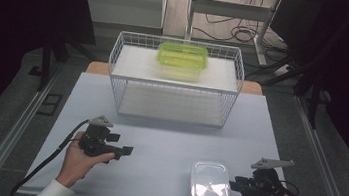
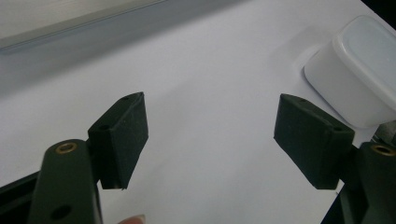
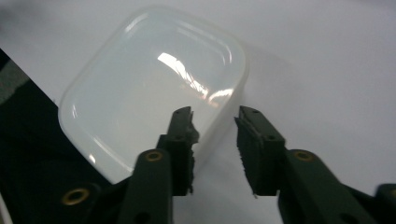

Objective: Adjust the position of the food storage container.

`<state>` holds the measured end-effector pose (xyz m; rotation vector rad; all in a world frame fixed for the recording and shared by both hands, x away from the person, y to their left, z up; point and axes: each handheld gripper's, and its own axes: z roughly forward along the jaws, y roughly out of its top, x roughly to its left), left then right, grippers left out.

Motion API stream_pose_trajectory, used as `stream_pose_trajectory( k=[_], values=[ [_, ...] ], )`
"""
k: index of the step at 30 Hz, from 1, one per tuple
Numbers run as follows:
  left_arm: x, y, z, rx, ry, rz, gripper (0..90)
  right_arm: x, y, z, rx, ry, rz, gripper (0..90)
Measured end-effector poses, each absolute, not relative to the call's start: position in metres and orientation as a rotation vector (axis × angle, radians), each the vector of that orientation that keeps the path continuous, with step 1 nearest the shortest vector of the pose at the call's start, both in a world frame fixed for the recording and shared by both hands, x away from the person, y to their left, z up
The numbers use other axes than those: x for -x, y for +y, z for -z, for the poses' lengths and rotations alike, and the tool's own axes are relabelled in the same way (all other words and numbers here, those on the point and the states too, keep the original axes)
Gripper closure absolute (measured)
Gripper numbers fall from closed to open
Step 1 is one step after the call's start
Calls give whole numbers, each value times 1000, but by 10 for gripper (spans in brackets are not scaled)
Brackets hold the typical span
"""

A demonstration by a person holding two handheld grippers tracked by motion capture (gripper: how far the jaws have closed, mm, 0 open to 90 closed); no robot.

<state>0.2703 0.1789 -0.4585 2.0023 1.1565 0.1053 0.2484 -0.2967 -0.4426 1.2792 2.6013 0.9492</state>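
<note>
A white translucent lidded container (image 1: 210,183) sits on the white table (image 1: 167,142) near its front edge, right of centre. My right gripper (image 1: 232,184) is at the container's right side. In the right gripper view the gripper (image 3: 215,114) is partly open, one jaw over the container (image 3: 154,84) lid and the other outside its wall, astride the rim. My left gripper (image 1: 125,151) rests low at the front left. It (image 2: 210,135) stands wide open over bare table, with the container (image 2: 359,70) off beyond its right jaw.
A white wire rack (image 1: 174,85) stands at the back middle of the table, with a green lidded container (image 1: 182,56) on its top shelf. The table's front edge runs just behind both hands. Dark floor and metal rails flank the table.
</note>
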Motion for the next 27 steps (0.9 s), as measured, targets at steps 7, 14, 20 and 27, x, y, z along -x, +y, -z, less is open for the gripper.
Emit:
stream_pose_trajectory(
  k=[7, 14, 20, 27],
  values=[
    [-270, 179, 460, -2009, 1158, -103, 254, -236, -297, 456, -1253, 2668, -825, 863],
    [-269, 178, 461, -2013, 1155, -100, 254, -228, -292, 463, -1192, 2743, -709, 893],
    [-270, 177, 462, -2020, 1154, -98, 254, -225, -287, 469, -1151, 2795, -654, 893],
    [-269, 178, 461, -2014, 1163, -111, 249, -226, -283, 470, -1132, 2813, -650, 893]
  ],
)
